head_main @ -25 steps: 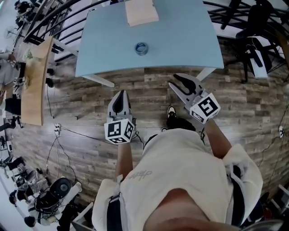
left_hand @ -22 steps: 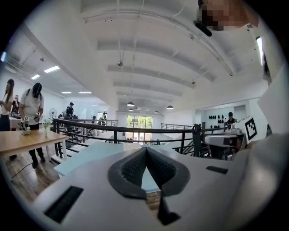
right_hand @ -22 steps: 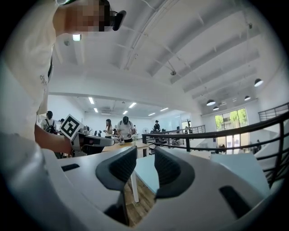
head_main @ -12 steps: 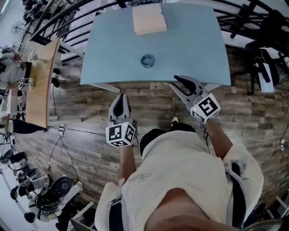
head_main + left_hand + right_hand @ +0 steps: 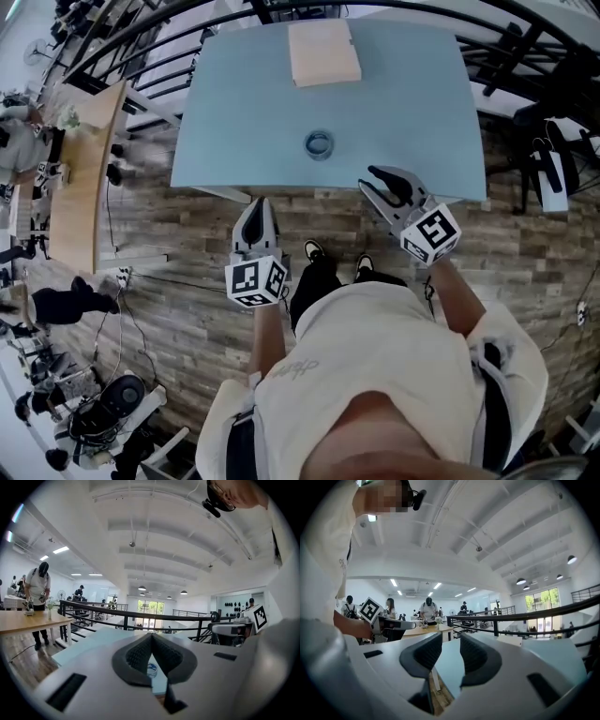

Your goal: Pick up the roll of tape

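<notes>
Nothing is picked up yet. My left gripper (image 5: pixel 255 208) is clenched on nothing, short of the table (image 5: pixel 234 122) edge — the roll of tape (image 5: pixel 319 144) lies ahead, slightly to its right, untouched. My right gripper (image 5: pixel 369 178) hangs parted and empty, the tape ahead to its left. Reach, grasp and lift are all left.

Tape roll (image 5: pixel 319 144) flat on table (image 5: pixel 412 112)

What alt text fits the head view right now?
From above, a person holds the left gripper and right gripper near a blue table; the roll of tape lies untouched at its middle. Left jaws together, right jaws apart; a tan pad lies at the far edge.
</notes>
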`<state>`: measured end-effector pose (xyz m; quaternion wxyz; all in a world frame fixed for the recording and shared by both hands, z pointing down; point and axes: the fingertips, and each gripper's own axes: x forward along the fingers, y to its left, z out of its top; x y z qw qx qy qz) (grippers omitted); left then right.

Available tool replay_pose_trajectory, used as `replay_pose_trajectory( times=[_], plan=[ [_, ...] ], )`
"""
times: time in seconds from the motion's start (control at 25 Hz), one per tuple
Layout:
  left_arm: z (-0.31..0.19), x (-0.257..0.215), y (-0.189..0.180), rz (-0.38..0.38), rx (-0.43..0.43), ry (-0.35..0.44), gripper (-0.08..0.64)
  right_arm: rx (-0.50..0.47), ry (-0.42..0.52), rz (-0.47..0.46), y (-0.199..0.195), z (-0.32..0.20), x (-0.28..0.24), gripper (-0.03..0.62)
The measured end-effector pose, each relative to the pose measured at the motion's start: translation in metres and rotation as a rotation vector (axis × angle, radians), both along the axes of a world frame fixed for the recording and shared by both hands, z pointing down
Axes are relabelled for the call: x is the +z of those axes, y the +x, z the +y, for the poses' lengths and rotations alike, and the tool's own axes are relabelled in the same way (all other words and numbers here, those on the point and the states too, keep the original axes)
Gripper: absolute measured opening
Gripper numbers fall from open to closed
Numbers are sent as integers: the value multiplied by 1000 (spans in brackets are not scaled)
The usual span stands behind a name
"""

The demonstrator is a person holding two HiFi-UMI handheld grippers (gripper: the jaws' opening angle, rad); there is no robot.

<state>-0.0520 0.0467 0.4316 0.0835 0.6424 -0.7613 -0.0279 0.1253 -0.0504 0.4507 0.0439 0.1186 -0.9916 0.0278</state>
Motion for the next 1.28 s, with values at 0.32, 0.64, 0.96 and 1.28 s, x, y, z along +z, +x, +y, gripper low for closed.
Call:
replay_pose_trajectory(
  times=[0.32,0.64,0.96,1.28],
  plan=[
    [-47,-11,-65,-46,103,31,18,108,27,28,-54,-29,-11,127],
    [-74,-5,-112,-31,198,34,18,220,21,49,-93,-45,-9,127],
    [-91,13,-142,-4,234,11,18,266,-36,95,-117,-51,13,129],
    [-129,22,-156,-10,245,-31,18,257,-48,143,-138,-90,41,130]
  ],
)
